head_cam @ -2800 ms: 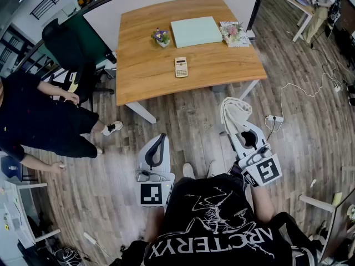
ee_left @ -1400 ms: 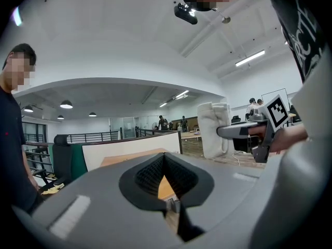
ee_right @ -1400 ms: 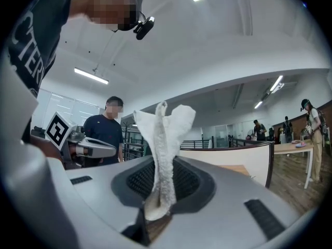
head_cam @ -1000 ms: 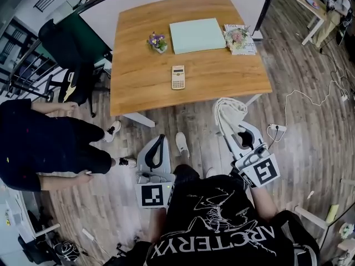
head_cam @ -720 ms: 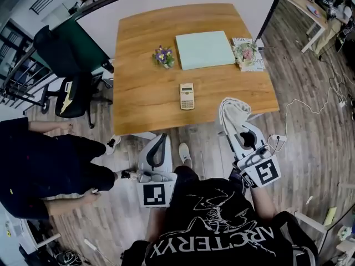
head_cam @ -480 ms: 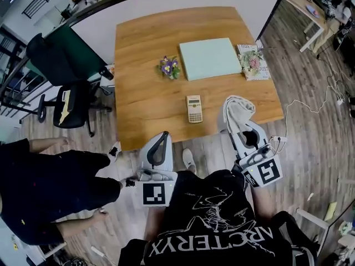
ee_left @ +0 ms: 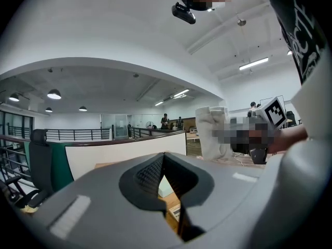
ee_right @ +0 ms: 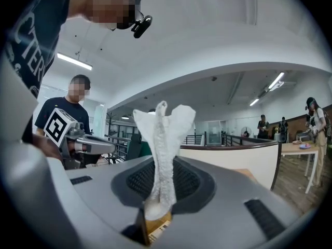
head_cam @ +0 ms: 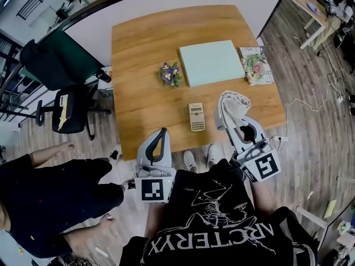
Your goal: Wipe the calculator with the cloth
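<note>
The calculator [head_cam: 196,117] lay on the wooden table [head_cam: 138,93], near its front edge. Just beside it was the white cloth [head_cam: 232,108], pinched in the right gripper [head_cam: 237,127]. The left gripper [head_cam: 161,136] was closed, holding nothing. A small pot [head_cam: 171,74] held purple flowers.

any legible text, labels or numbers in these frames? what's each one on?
"ARC'TERYX": on the person's black T-shirt, upside down in the head view.
Calculator: key and label print too small to read.
Flower-cover magazine: title print too small to read.
Marker cubes: black-and-white square codes only, no words.
</note>
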Demonstrator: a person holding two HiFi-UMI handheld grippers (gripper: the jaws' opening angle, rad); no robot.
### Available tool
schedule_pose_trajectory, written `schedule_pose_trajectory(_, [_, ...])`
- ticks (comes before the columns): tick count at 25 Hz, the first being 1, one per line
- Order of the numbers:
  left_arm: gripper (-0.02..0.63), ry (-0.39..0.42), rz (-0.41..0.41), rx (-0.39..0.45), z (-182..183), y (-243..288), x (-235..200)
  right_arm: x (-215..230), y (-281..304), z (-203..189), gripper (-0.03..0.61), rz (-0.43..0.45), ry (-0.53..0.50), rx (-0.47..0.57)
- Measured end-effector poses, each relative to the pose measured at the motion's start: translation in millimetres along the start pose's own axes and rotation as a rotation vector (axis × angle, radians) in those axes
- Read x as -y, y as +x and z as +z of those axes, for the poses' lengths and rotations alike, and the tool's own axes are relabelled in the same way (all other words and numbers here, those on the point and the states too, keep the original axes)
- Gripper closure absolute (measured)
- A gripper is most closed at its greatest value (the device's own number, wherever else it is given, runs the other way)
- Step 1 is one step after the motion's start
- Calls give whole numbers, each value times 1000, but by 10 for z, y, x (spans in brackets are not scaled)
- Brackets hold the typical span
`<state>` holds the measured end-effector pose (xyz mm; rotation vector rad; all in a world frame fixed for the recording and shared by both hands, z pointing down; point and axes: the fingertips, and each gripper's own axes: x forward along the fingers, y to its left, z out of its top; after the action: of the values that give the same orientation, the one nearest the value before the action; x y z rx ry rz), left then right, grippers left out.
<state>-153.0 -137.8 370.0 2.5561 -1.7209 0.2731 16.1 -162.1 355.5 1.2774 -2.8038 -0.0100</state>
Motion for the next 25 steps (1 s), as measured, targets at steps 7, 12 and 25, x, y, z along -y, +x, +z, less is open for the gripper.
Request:
schedule_pose_trajectory(7, [603, -20, 36, -12, -8, 189, -25, 143, 186, -85, 495, 49, 8, -8])
schedule_pose_trajectory(12, [603, -23, 54, -15, -16, 265, -3, 226, 265, -186, 495, 71, 5, -38])
schedule_pose_trajectory(25, [603, 20, 150, -11, -50, 35, -234, 77, 1274, -2053, 495, 283, -388, -589])
